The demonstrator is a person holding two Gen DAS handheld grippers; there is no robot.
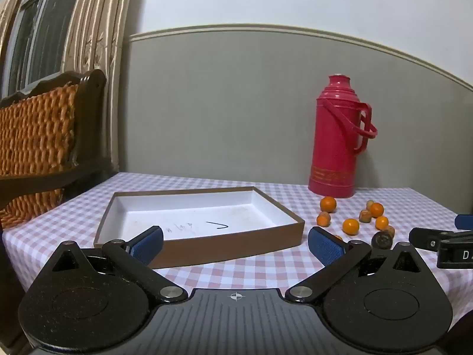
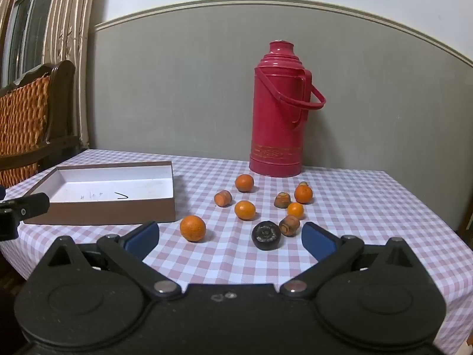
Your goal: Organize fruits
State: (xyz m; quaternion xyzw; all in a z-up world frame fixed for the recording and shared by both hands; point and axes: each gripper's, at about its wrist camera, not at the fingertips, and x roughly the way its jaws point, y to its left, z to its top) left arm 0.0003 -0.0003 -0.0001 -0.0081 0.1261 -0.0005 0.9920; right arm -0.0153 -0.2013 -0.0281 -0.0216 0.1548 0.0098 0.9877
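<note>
Small oranges [image 2: 192, 228], some bright, some browned and shrivelled, one blackened [image 2: 266, 235], lie loose on my checked counter [image 2: 369, 207] right of the shallow box [image 2: 112, 204]; both my grippers' fingers [image 1: 147, 244] [image 2: 317, 241] stand spread, holding nothing.

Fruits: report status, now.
Left gripper and right gripper open, empty. Fruits loose on tablecloth, none in box. Thermos behind, not blocking.
</note>
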